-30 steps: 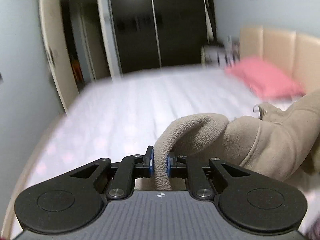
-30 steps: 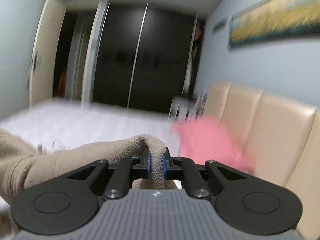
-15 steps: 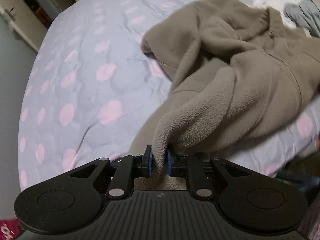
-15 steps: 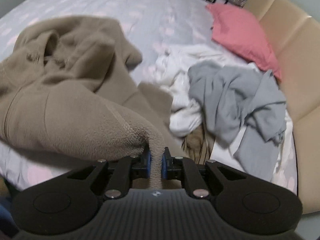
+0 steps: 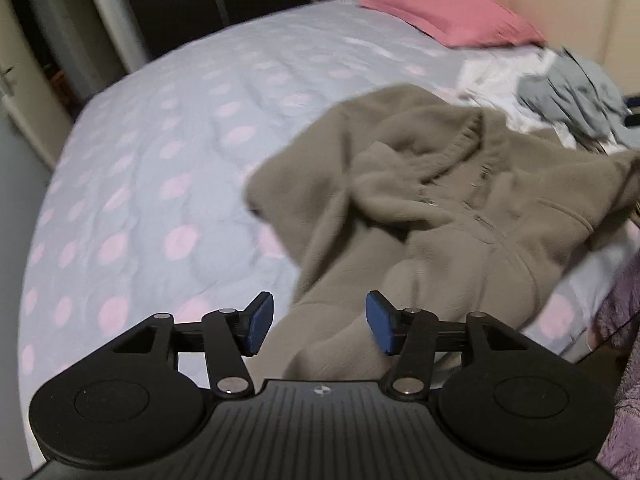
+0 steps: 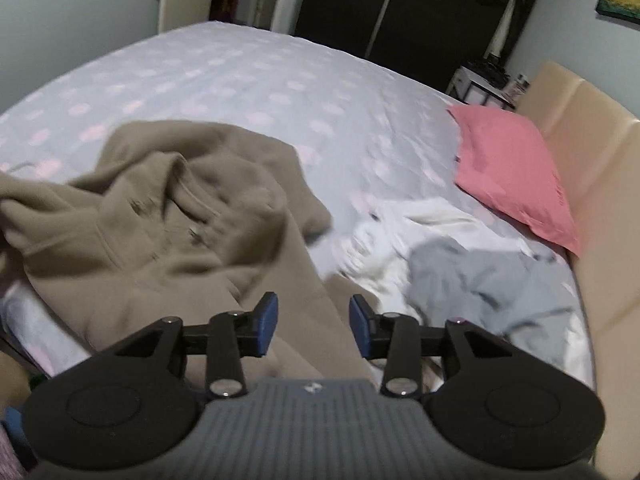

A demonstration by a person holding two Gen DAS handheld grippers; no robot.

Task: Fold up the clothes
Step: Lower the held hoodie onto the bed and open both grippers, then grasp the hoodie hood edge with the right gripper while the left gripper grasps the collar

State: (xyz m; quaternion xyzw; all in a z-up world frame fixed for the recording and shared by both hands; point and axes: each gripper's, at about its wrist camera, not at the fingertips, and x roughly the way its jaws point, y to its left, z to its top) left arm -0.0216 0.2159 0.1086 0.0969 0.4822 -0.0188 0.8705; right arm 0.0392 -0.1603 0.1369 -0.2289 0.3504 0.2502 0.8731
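A tan fleece zip jacket [image 5: 452, 220] lies crumpled on the bed, collar away from me, its bottom hem hanging over the near edge. In the right wrist view the same jacket [image 6: 168, 220] fills the left half. My left gripper [image 5: 319, 326] is open, its blue pads apart above the jacket's left hem, holding nothing. My right gripper [image 6: 313, 326] is open too, over the jacket's right hem. A grey garment [image 6: 488, 284] and a white garment [image 6: 400, 224] lie in a heap to the right of the jacket.
The bed [image 5: 168, 152] has a pale cover with pink dots, bare to the left and behind the jacket. A pink pillow [image 6: 516, 172] leans at the beige headboard [image 6: 600, 152] on the right. Dark wardrobe doors [image 6: 400, 8] stand behind. A purple fuzzy sleeve [image 5: 624, 320] shows at right.
Both grippers swung the jacket down from the air onto the bed, then opened and let go of its hem. The jacket now rests spread on the cover.
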